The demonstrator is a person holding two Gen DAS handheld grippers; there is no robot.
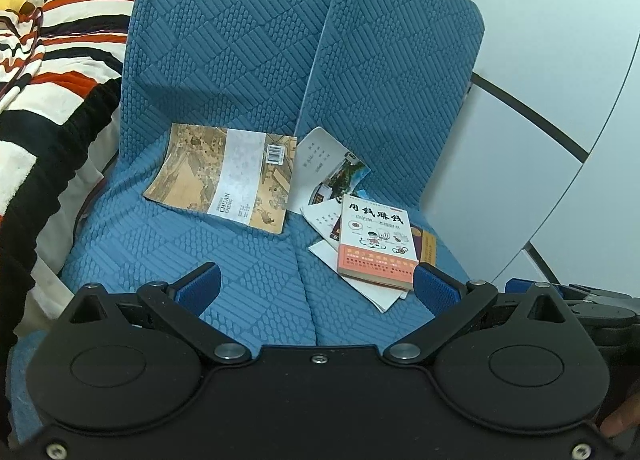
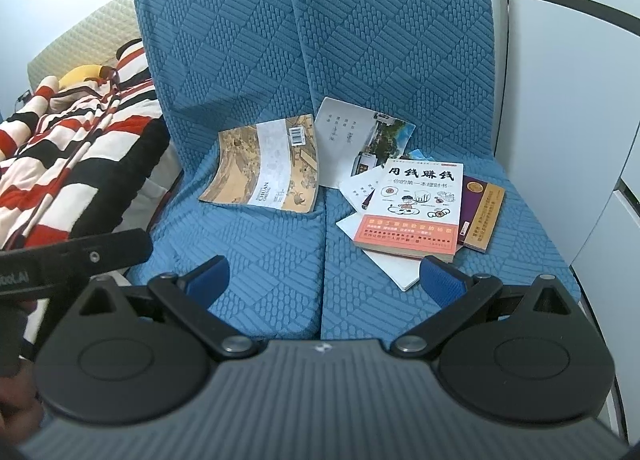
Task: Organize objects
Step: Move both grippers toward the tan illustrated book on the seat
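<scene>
Blue padded fingers stand spread wide on both your claws, nothing between them: the left claw (image 1: 318, 288) and the right claw (image 2: 324, 280) hover over the near edge of the blue sofa seat (image 2: 256, 260), tipped downward. Just beyond the right claw's right finger lies the white-and-orange book (image 2: 412, 208), topmost of a loose pile, its long axis running near to far. Under it sit white leaflets (image 2: 384, 260), a purple-and-yellow book (image 2: 482, 216) on its right, and a photo brochure (image 2: 384, 140) farther back. Left of the pile, across the cushion seam, the tan painted-cover book (image 2: 264, 168) lies face down, alone. The pile looks nearer your right claw, the tan book nearer your left. No container is in view; a striped blanket (image 2: 72, 148) lies far left.
</scene>
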